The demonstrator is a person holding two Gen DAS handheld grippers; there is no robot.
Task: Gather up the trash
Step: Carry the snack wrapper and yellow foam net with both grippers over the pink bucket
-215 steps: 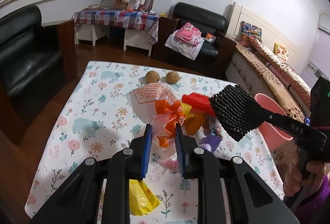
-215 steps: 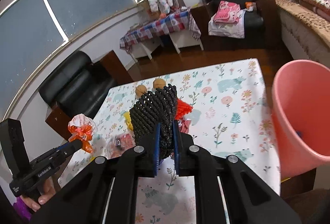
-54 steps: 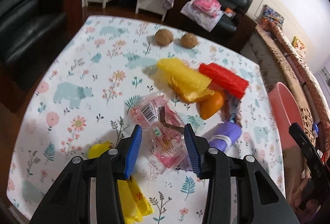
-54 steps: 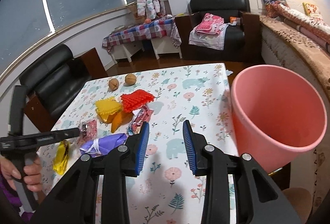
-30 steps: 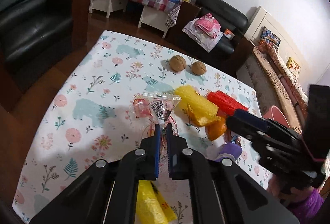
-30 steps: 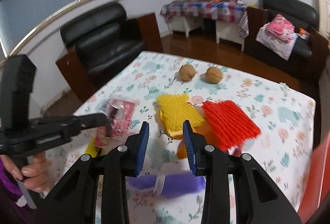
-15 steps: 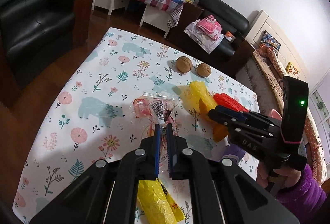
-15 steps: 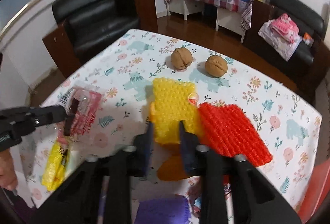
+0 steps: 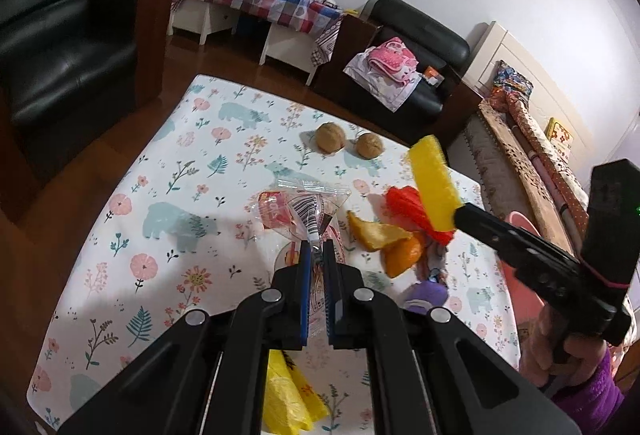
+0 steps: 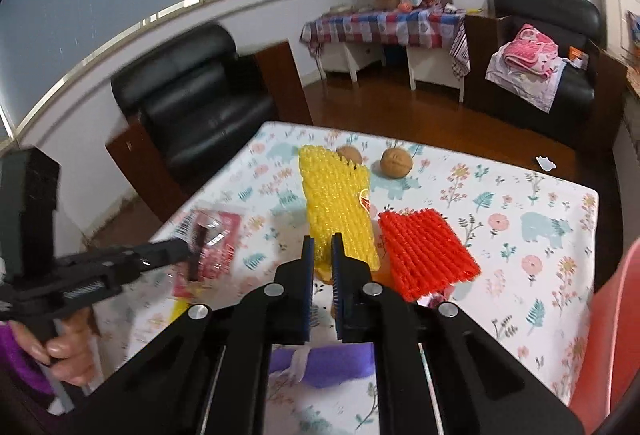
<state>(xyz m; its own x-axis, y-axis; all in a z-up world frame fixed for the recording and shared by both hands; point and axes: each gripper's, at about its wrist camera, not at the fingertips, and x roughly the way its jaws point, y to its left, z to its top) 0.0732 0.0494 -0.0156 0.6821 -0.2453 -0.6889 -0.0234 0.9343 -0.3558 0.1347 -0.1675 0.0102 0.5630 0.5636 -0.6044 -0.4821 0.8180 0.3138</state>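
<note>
My left gripper (image 9: 314, 255) is shut on a clear and pink plastic wrapper (image 9: 304, 207), held just above the flowered table (image 9: 160, 195). The right wrist view shows that wrapper (image 10: 212, 239) at the left. My right gripper (image 10: 321, 247) has its jaws closing on a yellow foam net (image 10: 336, 203), which is pinched between the pads and stands up off the table. From the left wrist, the yellow net (image 9: 434, 183) sticks up from the right gripper (image 9: 460, 215). A red foam net (image 10: 428, 251) lies beside it.
Orange peel (image 9: 384, 235), a purple wrapper (image 9: 426, 293) and a yellow bag (image 9: 288, 399) lie on the table. Two walnuts (image 9: 330, 139) sit near its far edge. A pink bin (image 10: 608, 335) stands off the right edge. Black armchairs stand beyond.
My right gripper came down over the yellow net, closed on it and lifted it off the table. The left gripper stayed shut on the wrapper and hardly moved.
</note>
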